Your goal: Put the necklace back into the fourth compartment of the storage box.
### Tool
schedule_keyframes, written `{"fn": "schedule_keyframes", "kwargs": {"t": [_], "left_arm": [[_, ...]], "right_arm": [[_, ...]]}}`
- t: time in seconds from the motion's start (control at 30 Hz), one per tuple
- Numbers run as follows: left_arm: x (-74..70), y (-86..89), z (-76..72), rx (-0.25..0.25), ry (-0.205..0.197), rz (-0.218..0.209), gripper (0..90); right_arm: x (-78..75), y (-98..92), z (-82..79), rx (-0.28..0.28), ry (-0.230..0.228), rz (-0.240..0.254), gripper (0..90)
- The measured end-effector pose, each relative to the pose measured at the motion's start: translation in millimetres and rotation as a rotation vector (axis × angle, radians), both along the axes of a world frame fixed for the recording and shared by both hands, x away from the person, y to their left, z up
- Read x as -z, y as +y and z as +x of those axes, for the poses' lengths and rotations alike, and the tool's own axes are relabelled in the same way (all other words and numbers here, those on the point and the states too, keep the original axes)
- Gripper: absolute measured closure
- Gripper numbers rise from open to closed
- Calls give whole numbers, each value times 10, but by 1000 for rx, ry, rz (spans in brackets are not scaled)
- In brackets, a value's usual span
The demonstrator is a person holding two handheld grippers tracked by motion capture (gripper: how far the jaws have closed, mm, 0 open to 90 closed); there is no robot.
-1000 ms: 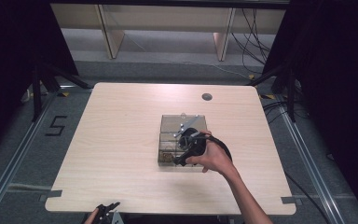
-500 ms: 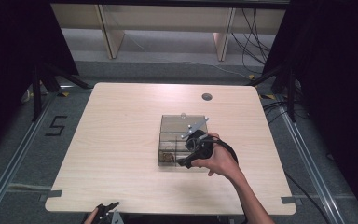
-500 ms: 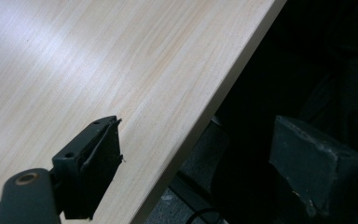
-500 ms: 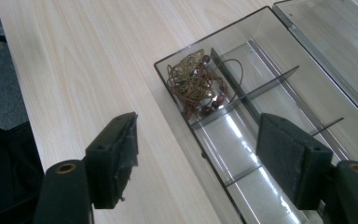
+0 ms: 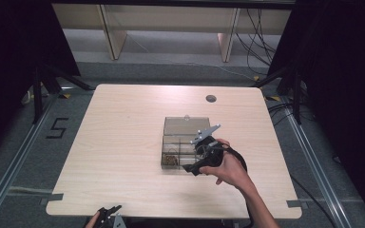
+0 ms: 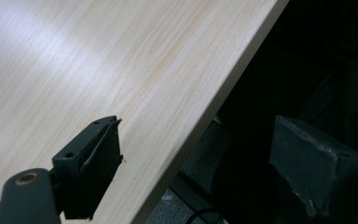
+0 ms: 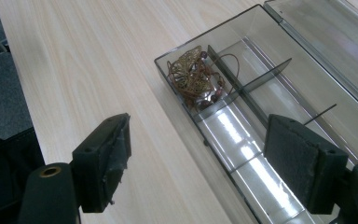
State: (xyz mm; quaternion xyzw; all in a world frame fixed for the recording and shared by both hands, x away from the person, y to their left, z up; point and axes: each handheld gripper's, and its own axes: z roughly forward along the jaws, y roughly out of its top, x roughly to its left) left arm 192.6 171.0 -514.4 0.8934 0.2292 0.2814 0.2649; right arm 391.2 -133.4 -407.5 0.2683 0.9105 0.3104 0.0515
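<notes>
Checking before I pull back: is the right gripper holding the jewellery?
No: the jewellery lies in the box, clear of the open right gripper.

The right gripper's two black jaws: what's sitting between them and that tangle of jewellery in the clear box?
In the right gripper view, nothing: the right gripper stands open, with bare table and the clear box wall before the jewellery.

Grey floor (shelving behind), dark curtains

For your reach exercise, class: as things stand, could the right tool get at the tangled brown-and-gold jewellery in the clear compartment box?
Probably yes. The right tool stands open with nothing between its jaws, and the tangled brown-and-gold jewellery lies uncovered in an end compartment of the clear plastic compartment box, whose lid is folded back. Only the thin dividers might crowd the jaws.
</notes>
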Motion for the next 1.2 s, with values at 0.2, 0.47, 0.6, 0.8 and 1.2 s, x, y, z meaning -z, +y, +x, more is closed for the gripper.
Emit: {"fn": "schedule_keyframes", "kwargs": {"t": [0.2,0.47,0.6,0.8,1.2], "left_arm": [[9,-1,4,-7,-6,13,158],[2,3,3,-1,0,14,158],[2,6,1,2,0,0,158],[-6,7,-5,7,2,6,158],[-2,6,-2,5,-2,-5,158]], "right_arm": [[14,-43,-89,12,6,18,240],[114,-85,-114,5,7,40,240],[128,-99,-138,21,10,43,240],[169,-117,-161,11,-4,51,239],[217,-130,-238,5,-7,61,236]]}}
